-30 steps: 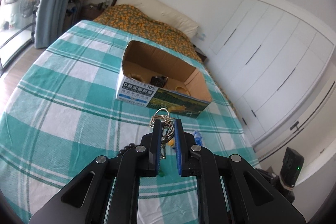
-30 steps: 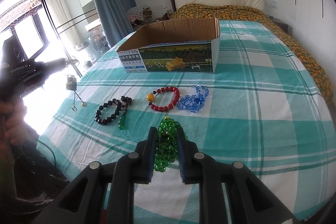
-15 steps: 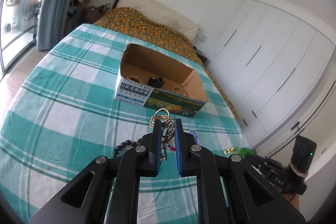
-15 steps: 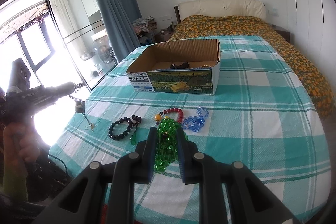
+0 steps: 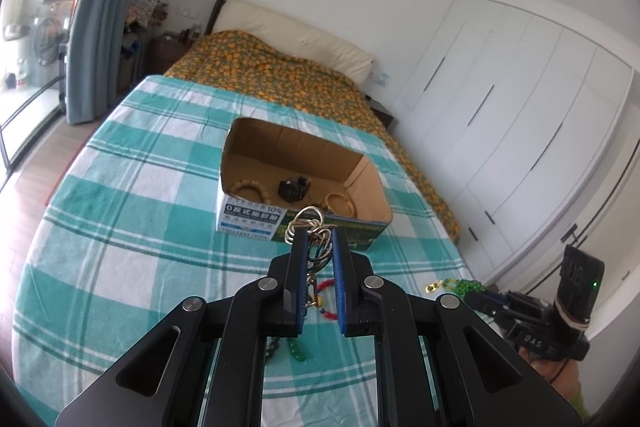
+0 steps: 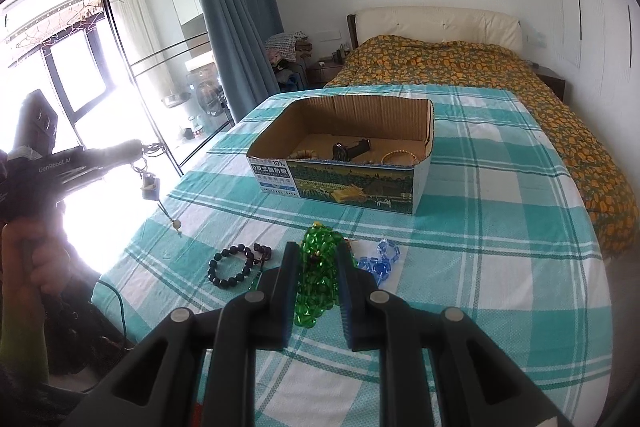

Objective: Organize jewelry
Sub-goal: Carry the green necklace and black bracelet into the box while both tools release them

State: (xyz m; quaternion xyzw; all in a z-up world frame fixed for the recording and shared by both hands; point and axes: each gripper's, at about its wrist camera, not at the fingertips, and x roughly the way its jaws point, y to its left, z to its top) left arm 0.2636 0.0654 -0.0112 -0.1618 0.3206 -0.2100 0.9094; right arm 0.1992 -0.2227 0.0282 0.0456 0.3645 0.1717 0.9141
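Observation:
My left gripper is shut on a metal ring chain with a dangling pendant, held in the air short of the open cardboard box. The box holds a black watch and tan and gold bracelets. My right gripper is shut on a green bead necklace, lifted above the bed. On the checked cloth lie a black bead bracelet, a blue bead bracelet and a red bead bracelet, partly hidden.
The teal checked cloth covers the bed, with an orange patterned quilt and pillows behind the box. White wardrobes stand along the right. A curtain and glass doors are on the left.
Both grippers have risen with their jewelry and now look down into the box. The green necklace has come up off the cloth.

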